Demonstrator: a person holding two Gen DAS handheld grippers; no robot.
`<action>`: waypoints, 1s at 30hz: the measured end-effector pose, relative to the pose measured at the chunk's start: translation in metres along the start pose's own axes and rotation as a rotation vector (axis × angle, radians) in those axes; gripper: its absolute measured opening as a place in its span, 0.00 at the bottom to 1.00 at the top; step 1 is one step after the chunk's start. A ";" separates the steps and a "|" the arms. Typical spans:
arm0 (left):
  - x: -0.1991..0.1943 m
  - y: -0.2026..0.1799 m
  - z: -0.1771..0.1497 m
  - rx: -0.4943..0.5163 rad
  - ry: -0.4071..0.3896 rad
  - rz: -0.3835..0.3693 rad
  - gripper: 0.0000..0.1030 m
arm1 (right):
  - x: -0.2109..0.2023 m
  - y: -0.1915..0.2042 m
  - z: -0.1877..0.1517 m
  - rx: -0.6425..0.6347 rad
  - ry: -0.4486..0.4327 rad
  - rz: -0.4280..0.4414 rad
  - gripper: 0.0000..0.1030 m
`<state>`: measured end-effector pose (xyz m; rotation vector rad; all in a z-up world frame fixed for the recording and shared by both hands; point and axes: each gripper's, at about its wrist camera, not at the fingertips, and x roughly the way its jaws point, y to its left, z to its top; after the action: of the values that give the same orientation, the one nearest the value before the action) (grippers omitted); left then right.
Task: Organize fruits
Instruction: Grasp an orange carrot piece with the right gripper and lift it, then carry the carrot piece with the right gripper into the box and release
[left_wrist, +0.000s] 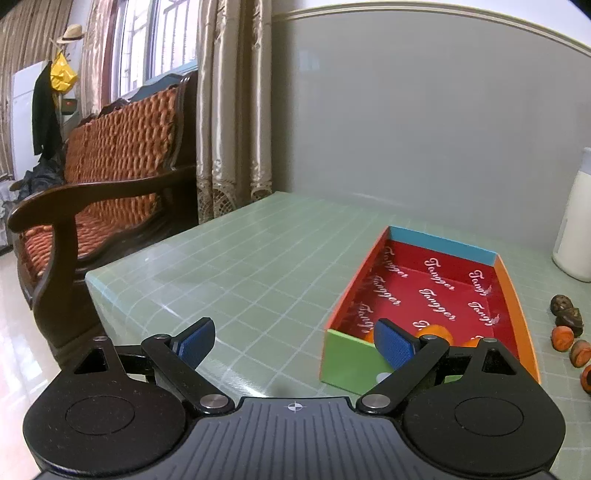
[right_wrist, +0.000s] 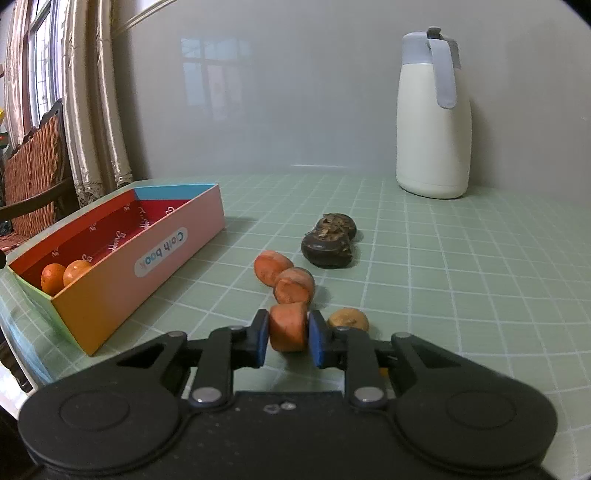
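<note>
We have the right gripper (right_wrist: 289, 338) closed on an orange fruit piece (right_wrist: 288, 326), its blue pads pressed flat against the piece's two sides, so the hold looks square and firm. The piece sits low between the jaws, at or just above the green grid mat (right_wrist: 461, 295); whether it has left the mat we cannot tell.

Just ahead of the jaws, two more orange pieces (right_wrist: 284, 278) lie touching in a loose line, and beyond them two dark shrivelled fruits (right_wrist: 330, 240) rest against each other. A small tan fruit (right_wrist: 349, 319) sits just to the right of the right pad, close enough that a sloppy lift could nudge it. The white jug (right_wrist: 432, 122) stands well beyond, out of play.

The open box (right_wrist: 159, 254) lies off to the left of these jaws, and two round oranges (right_wrist: 64, 277) are already gathered at its near end, which suggests the sorting is under way and that this piece belongs there too.

Our left gripper (left_wrist: 293, 345) hangs wide open and holds nothing. Its right pad overlaps the box's (left_wrist: 347, 360) near green end wall in that view, so we judge it is waiting beside the box, perhaps to steady it. The loose fruit (left_wrist: 565, 328) lies well to the right of those jaws.
</note>
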<state>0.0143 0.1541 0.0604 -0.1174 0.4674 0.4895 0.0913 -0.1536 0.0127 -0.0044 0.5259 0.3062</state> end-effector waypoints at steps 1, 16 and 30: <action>0.000 0.002 0.000 -0.003 0.002 0.002 0.90 | 0.000 0.002 0.000 -0.005 0.000 0.004 0.21; -0.005 0.024 -0.003 -0.027 0.008 0.036 0.90 | 0.001 0.031 0.010 -0.038 -0.031 0.088 0.20; -0.007 0.050 -0.009 -0.059 0.020 0.072 0.90 | 0.005 0.071 0.031 -0.091 -0.088 0.170 0.20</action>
<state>-0.0189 0.1925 0.0557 -0.1626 0.4784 0.5728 0.0895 -0.0817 0.0421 -0.0346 0.4256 0.4945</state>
